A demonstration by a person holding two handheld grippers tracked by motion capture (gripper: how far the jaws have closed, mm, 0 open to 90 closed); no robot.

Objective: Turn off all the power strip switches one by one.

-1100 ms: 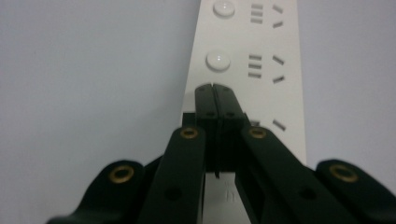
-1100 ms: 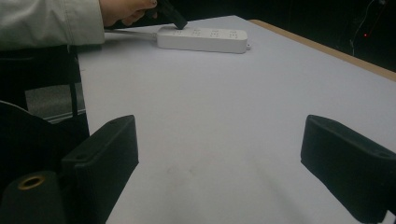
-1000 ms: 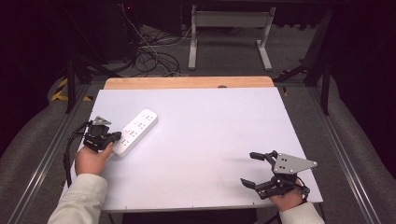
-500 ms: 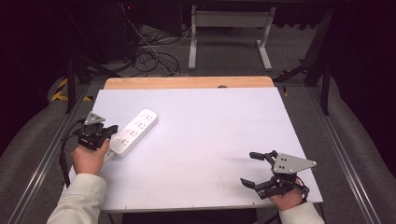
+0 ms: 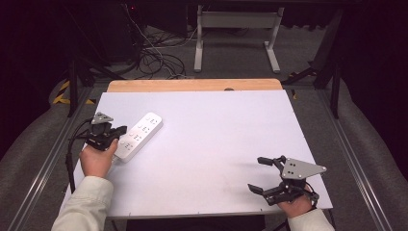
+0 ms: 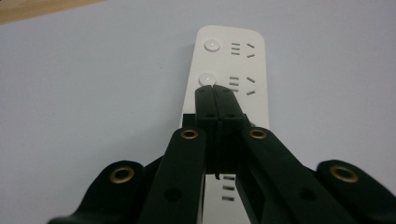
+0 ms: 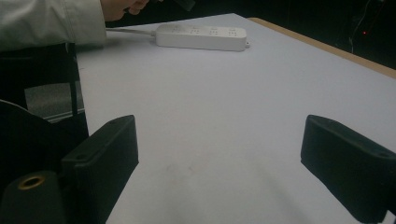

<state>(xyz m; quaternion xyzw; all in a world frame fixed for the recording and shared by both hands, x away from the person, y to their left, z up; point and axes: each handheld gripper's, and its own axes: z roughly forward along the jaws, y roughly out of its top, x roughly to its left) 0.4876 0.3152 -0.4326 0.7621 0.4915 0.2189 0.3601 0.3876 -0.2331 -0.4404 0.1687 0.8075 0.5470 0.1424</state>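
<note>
Left hand-held gripper (image 6: 214,91): jaws pressed together, nothing between them, tips over the near half of the long white plastic power strip (image 5: 138,135), beside a round button. Strip lies flat, diagonal, at the left side of the white bench (image 5: 216,144); no readable brand or lettering. Right hand-held gripper (image 5: 263,174): jaws wide apart, empty, near the bench's front-right corner, well apart from strip.

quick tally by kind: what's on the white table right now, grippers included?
Power strip: 1, white, at the table's left.
Grippers: 2. Left gripper has its jaws shut, tips over the strip near a round button; right gripper has its jaws open, at the table's near right corner.
Total: 3
</note>
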